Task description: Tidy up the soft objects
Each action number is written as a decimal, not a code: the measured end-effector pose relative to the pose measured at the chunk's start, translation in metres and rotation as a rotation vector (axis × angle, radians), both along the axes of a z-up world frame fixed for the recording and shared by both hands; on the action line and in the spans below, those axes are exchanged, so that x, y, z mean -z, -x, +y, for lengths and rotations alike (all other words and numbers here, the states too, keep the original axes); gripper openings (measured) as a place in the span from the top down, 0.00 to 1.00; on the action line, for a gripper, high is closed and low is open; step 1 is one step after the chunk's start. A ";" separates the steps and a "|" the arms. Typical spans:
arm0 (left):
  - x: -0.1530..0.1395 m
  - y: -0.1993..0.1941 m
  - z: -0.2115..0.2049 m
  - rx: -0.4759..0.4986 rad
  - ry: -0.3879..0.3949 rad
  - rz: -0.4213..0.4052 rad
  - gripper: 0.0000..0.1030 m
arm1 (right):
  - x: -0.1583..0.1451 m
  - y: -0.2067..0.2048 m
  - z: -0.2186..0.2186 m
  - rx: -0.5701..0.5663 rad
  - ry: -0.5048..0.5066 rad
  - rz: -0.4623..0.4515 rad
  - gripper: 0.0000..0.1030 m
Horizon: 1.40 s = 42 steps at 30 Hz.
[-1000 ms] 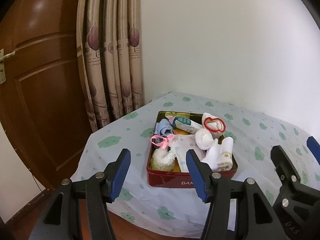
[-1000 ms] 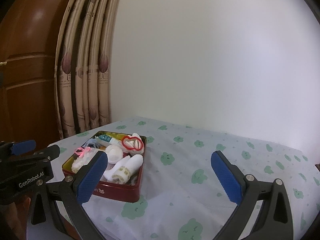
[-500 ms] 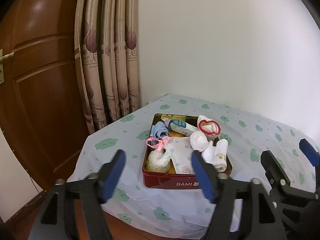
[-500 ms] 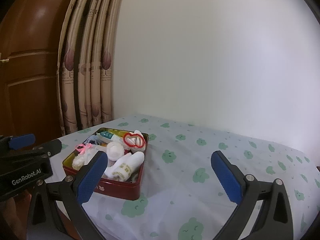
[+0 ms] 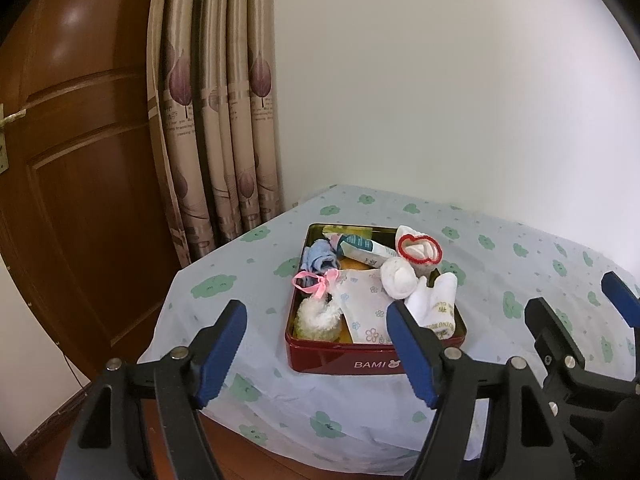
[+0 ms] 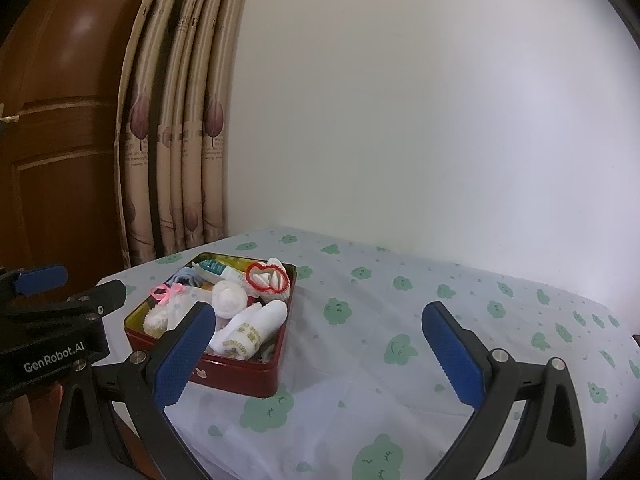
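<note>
A red tin box (image 5: 340, 360) (image 6: 240, 376) sits on a table under a pale cloth with green prints. It holds soft things: a white rolled sock pair (image 5: 434, 308) (image 6: 248, 330), a white ball sock (image 5: 397, 278), a red-rimmed white sock (image 5: 418, 246) (image 6: 269, 277), a blue cloth (image 5: 318, 258), a pink ribbon (image 5: 316, 282), a fluffy white ring (image 5: 318, 316), a printed cloth (image 5: 366, 308) and a tube (image 5: 362, 250). My left gripper (image 5: 316, 354) is open, short of the box's near edge. My right gripper (image 6: 320, 354) is open and empty, beside the box's right side.
The tablecloth (image 6: 440, 320) stretches right of the box. A patterned curtain (image 5: 216, 120) hangs at the back left beside a brown wooden door (image 5: 72, 160). A white wall (image 6: 400, 100) stands behind the table. The table's near edge drops off below the box.
Both grippers have drawn back and tilted up slightly, so the box sits a little farther off and lower in view. Both stay open; nothing in the box has moved.
</note>
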<state>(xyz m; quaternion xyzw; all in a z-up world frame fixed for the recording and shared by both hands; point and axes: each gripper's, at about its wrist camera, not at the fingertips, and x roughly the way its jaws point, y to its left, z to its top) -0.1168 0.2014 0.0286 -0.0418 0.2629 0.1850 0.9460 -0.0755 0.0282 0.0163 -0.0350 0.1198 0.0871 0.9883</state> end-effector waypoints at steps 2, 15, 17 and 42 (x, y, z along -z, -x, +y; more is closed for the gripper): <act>0.001 0.000 0.001 -0.001 0.003 0.003 0.28 | 0.000 0.000 0.000 0.001 0.003 0.000 0.00; 0.004 -0.002 0.008 -0.022 0.025 0.022 0.28 | 0.004 0.002 0.003 -0.012 0.022 0.012 0.00; 0.004 -0.003 0.007 -0.021 0.025 0.024 0.28 | 0.003 0.002 0.003 -0.014 0.020 0.014 0.00; 0.010 -0.007 0.011 -0.018 0.055 0.054 0.26 | 0.006 0.002 0.008 -0.025 0.027 0.027 0.00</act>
